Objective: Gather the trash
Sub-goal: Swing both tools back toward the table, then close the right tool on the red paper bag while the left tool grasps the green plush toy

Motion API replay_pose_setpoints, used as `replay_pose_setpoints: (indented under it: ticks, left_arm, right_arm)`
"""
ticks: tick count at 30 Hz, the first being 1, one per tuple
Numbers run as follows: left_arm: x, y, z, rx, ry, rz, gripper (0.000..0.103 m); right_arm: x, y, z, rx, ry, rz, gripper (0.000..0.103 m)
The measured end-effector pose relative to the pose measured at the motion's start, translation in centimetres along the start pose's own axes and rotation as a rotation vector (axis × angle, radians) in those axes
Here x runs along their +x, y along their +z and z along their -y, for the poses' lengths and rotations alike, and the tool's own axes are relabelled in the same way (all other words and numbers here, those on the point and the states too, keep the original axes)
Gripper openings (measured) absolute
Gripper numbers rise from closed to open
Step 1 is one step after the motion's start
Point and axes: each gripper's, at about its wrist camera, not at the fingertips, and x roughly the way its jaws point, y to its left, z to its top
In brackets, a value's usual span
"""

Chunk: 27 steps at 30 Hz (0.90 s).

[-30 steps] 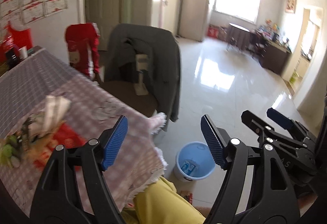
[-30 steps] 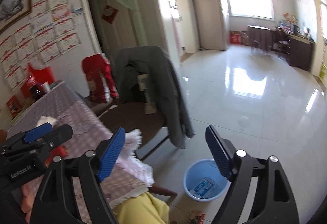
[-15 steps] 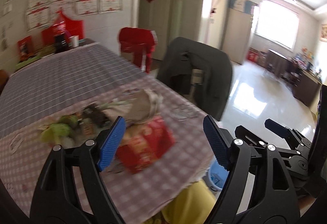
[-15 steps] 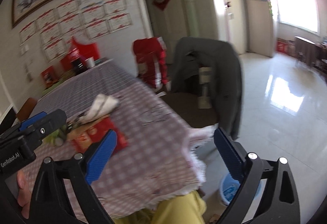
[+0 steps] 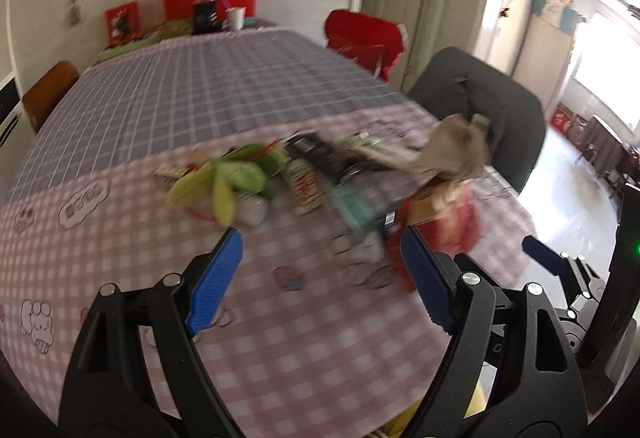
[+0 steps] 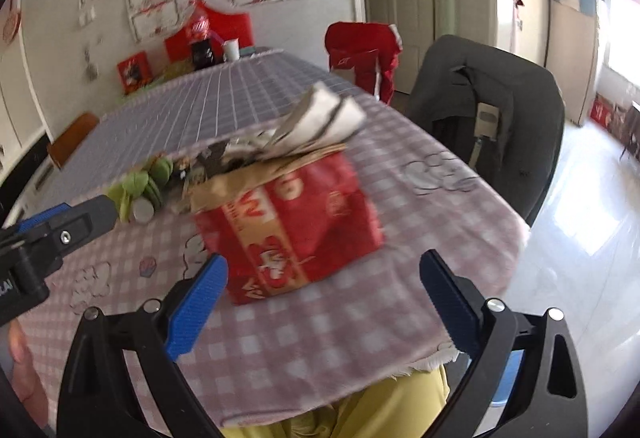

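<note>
Far left we see a brown chair (image 5: 48, 88) at the checked tabletop (image 5: 200, 86). Our left gripper (image 5: 320, 270) hovers over the near pink cloth, its fingers (image 5: 216, 278) spread wide with nothing between them, having just been opening. Beyond lies the trash: green peels (image 5: 228, 178), a small bottle (image 5: 306, 188), dark wrappers (image 5: 320, 154), then a red box (image 6: 292, 226) with crumpled paper (image 6: 320, 118) on top. Our right gripper (image 6: 322, 302) faces that box, fingers (image 6: 196, 308) wide and empty, also just opened further. Far right, a dark jacket (image 6: 488, 110) drapes a chair.
</note>
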Motion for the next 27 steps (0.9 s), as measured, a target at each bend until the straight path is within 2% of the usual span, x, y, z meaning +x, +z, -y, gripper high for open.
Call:
replay_pose_setpoints:
  ticks: [6,13,15,16,18,22,26,27]
  left_arm:
    - [2.3,-1.3,-2.8,-0.083,0.083,-0.081,0.08]
    - [3.9,-2.5,-4.0,-0.119,0.104,-0.131,0.08]
    - [4.0,-2.5,-4.3,-0.12,0.106,-0.133,0.08]
    - [4.1,-2.4,-4.5,-0.121,0.111,-0.13,0.08]
    - [4.0,-2.3,-4.7,-0.121,0.114,-0.12,0.08]
    - [4.0,-2.1,-5.4,-0.131,0.12,-0.112,0.08]
    - [3.9,-2.1,-6.1,-0.147,0.126,-0.106,0.08]
    - [3.8,-2.2,-6.2,-0.15,0.125,-0.104,0.08]
  right_arm:
    - [2.8,0.2,-2.8,-0.07,-0.101,0.053,0.097]
    - [5.2,0.2,-6.5,-0.217,-0.282,0.111,0.097]
    - [6.2,0.5,-6.6,-0.23,-0.3,0.039,0.097]
    - [6.3,0.7,-6.1,-0.206,-0.271,0.023,0.09]
    - [6.3,0.9,-5.2,-0.167,-0.243,0.02,0.083]
    - [5.5,0.7,-5.0,-0.184,-0.215,0.047,0.06]
    - [4.1,0.4,-5.0,-0.206,-0.188,0.084,0.048]
    - [3.6,0.4,-4.8,-0.2,-0.167,0.092,0.041]
